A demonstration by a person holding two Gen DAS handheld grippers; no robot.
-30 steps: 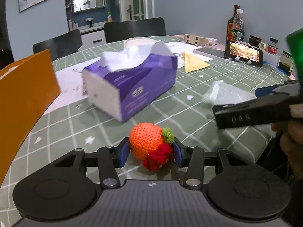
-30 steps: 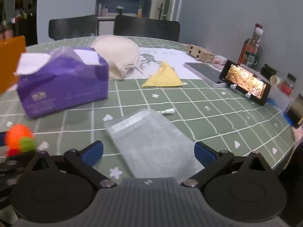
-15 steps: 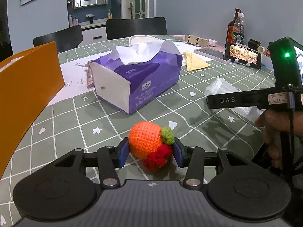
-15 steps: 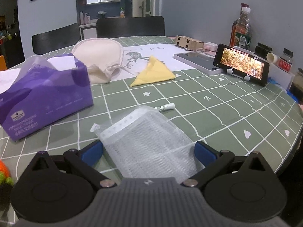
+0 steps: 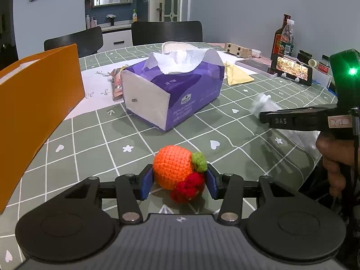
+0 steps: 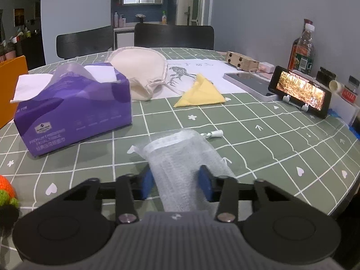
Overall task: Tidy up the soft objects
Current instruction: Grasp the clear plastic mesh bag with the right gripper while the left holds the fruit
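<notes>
right hand-held gripper point(image 6: 176, 183) just closed on the bubble-wrap pouch point(image 6: 180, 157), left hand-held gripper point(image 5: 178, 182) pinching the crochet orange point(image 5: 177, 168); both grabbed, next lift w/o squashing, prob toward the orange box point(image 5: 38, 103).

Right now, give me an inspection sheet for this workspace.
Surface: table under a green grid cloth.
Job's things: crocheted orange toy; clear mesh pouch, bunched; yellow cloth; cream pouch.
Clutter: purple tissue box, orange bag, phone on stand, bottles, wooden box.
Grippers: left tool clamps the toy; right tool has just closed, pinching the mesh pouch.
Cables: nothing seen.
Surroundings: black chairs, grey wall, framed picture.
</notes>
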